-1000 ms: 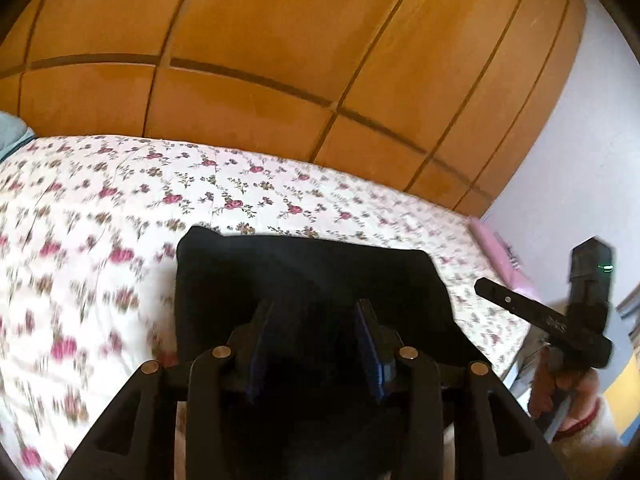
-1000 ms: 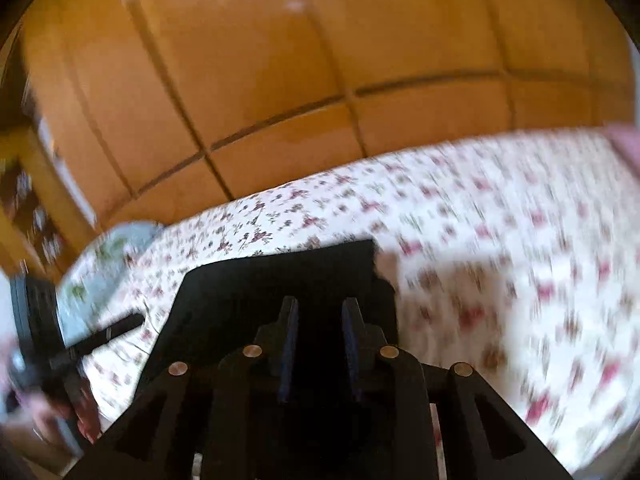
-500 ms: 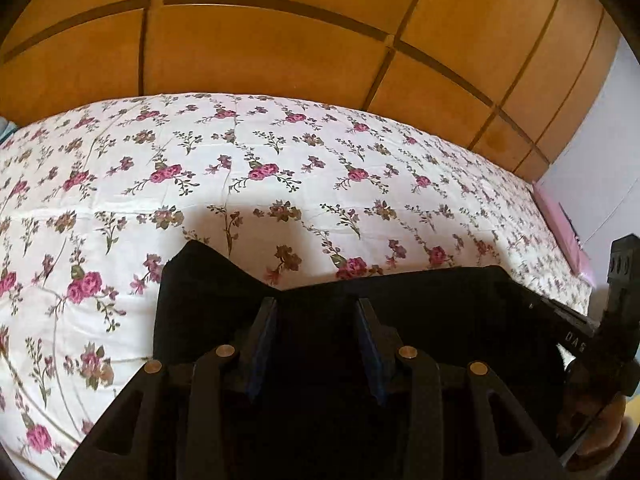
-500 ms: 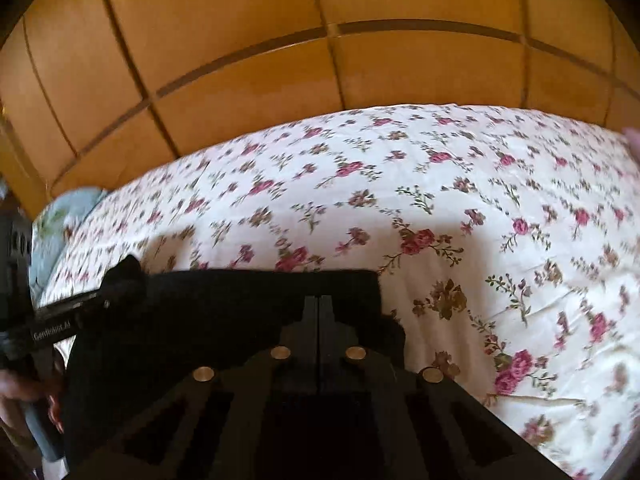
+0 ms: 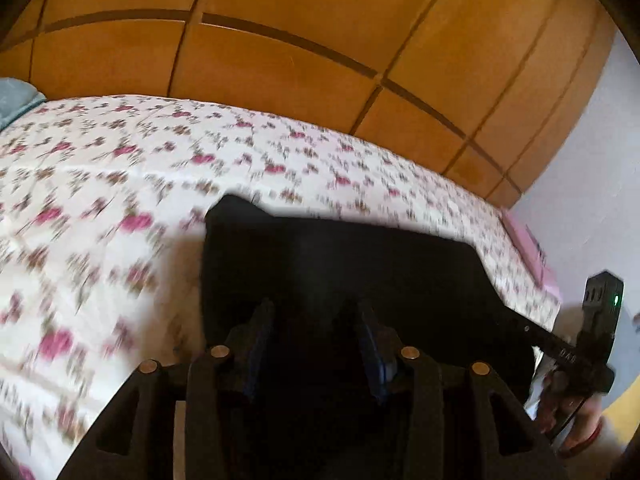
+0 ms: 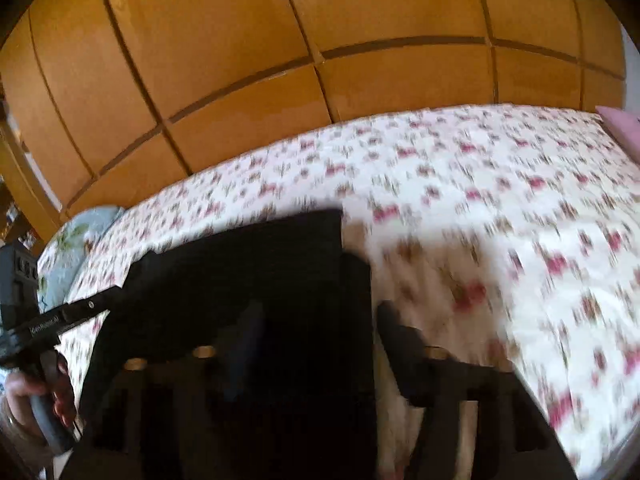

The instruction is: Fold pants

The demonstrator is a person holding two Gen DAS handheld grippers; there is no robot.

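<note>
Pants: I see the black pants (image 5: 344,264) folded into a dark slab on the floral bed (image 5: 120,200), lying at the bed's near edge, toward its right end by the pink pillow.
Left gripper: my left gripper (image 5: 316,344) has its fingers (image 5: 260,336) spread and widening, black cloth between them; whether the pads press on it I cannot tell.
Right gripper: my right gripper (image 6: 320,344) has fingers (image 6: 400,340) opening wide, one on each side of the pants' right edge, not pinching it.
Behind: wooden wardrobe (image 6: 280,60) along the bed's far edge.
</note>
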